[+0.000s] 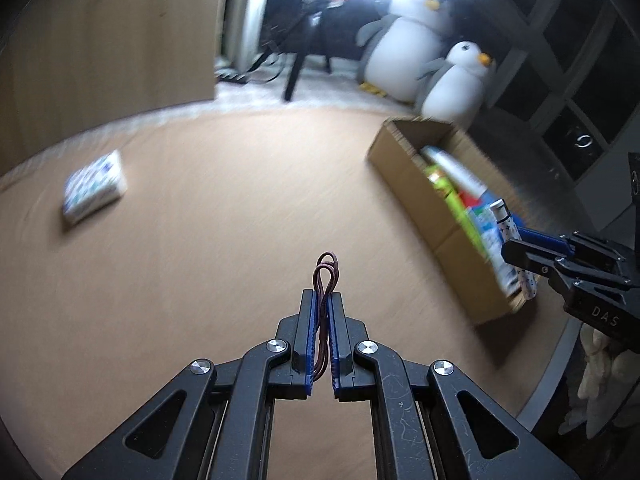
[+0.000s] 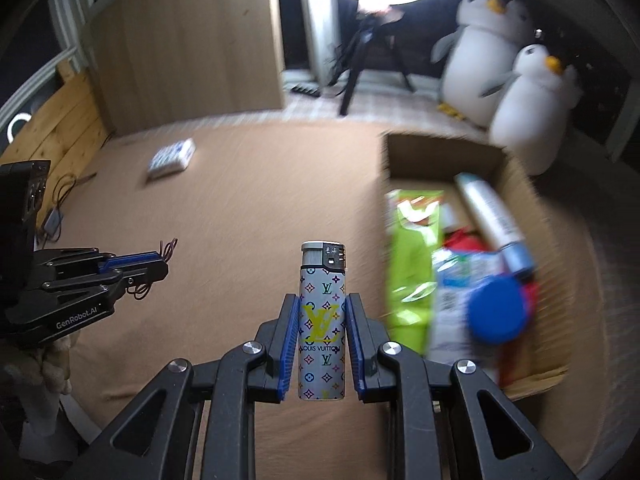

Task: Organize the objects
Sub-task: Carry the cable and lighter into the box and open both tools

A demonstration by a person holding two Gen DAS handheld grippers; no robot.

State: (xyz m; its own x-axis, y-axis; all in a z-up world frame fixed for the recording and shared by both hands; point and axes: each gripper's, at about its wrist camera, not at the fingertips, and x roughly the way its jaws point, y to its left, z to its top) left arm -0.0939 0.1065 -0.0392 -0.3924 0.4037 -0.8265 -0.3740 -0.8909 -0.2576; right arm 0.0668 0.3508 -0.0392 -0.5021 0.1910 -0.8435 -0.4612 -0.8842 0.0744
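My left gripper (image 1: 323,298) is shut on a looped brown hair tie (image 1: 327,270), whose loop sticks up past the blue pads. It hangs above the tan table (image 1: 208,248). In the right wrist view the left gripper (image 2: 160,266) appears at the left with the thin loops poking out. My right gripper (image 2: 322,300) is shut on a white patterned lighter (image 2: 322,320), held upright with its cap above the fingertips. The same lighter (image 1: 505,220) shows in the left wrist view, just in front of the cardboard box (image 1: 404,176).
The open cardboard box (image 2: 516,172) holds a green packet (image 2: 412,264), a white tube (image 2: 490,212), a blue lid (image 2: 496,310) and other items. A small patterned pack (image 1: 94,188) lies at the table's far left. Two plush penguins (image 1: 456,80) stand on the floor beyond.
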